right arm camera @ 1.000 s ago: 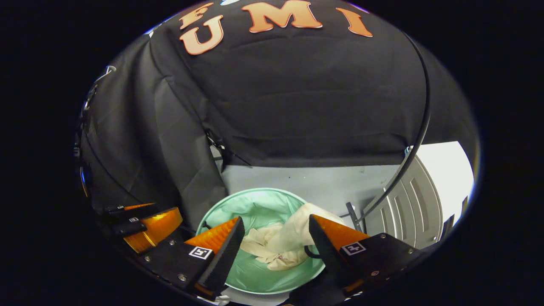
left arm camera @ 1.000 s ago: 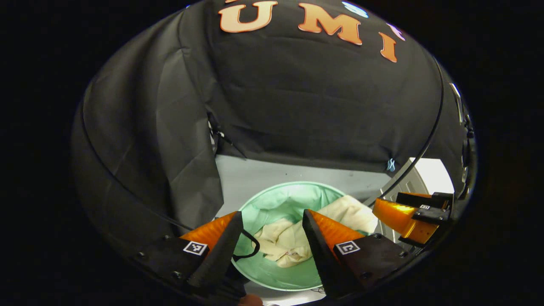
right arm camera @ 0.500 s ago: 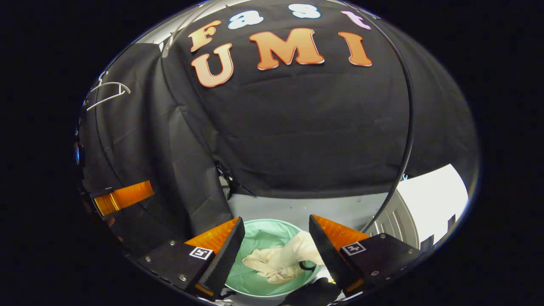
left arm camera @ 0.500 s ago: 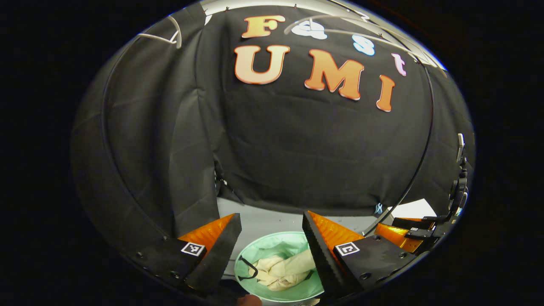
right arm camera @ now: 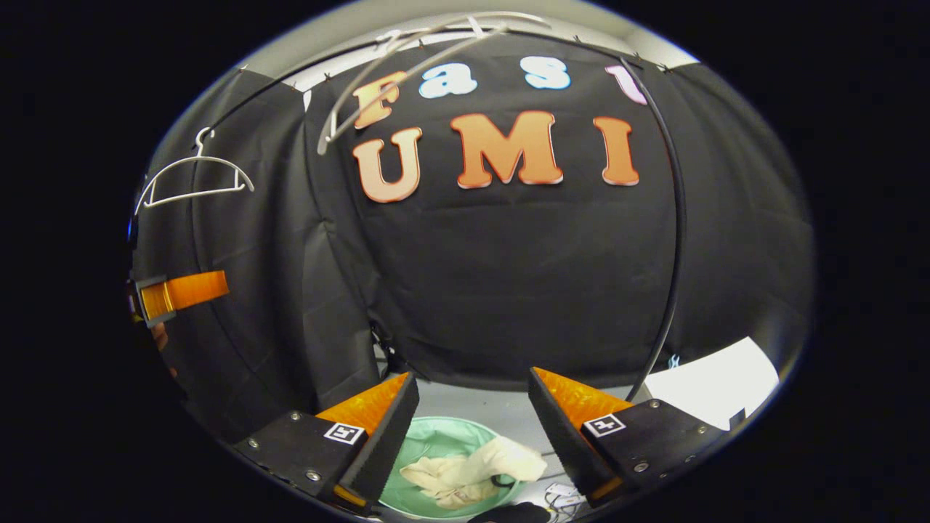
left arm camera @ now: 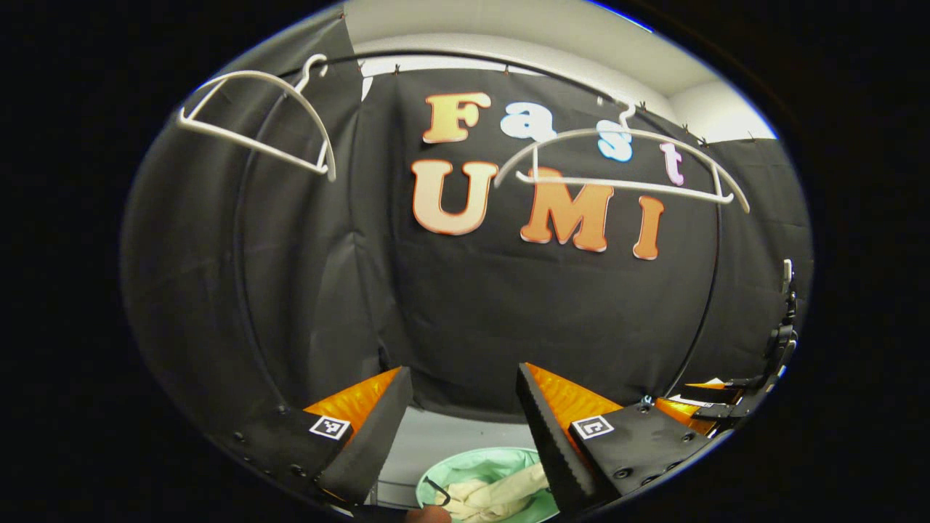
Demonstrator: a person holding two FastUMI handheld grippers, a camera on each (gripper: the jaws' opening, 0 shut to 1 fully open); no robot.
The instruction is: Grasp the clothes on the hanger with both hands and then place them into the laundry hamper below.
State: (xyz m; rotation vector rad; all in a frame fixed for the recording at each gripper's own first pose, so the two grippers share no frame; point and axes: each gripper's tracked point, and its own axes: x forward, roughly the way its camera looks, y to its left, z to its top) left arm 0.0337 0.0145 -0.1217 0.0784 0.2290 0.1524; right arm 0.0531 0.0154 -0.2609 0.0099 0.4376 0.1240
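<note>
- Black cloth walls close off the booth behind a pale floor; two bare white hangers, one (left arm camera: 254, 123) to the left and one (left arm camera: 625, 163) to the right, hang from the rail high above the laundry hamper (left arm camera: 476, 465).
- I use the hamper as my landmark: a mint-green, soft-sided tub on the floor, seen low between the fingers of both views.
- The clothes (right arm camera: 465, 472), a cream garment, lie crumpled inside the hamper, one fold draped toward its rim on the right in the right gripper view.
- My left gripper (left arm camera: 465, 428) hangs well above the hamper, its fingers spread wide and holding nothing.
- My right gripper (right arm camera: 472, 432) also sits above the hamper, fingers wide apart, empty.
- I judge the garment light, limp and not fragile; it would sag and bunch when lifted rather than keep a shape.
- If I had to take it up again, I would pinch a thick fold near the hamper's middle with each gripper, since a single thin layer could slip free.
- With the hangers bare, I judge the drop done.
</note>
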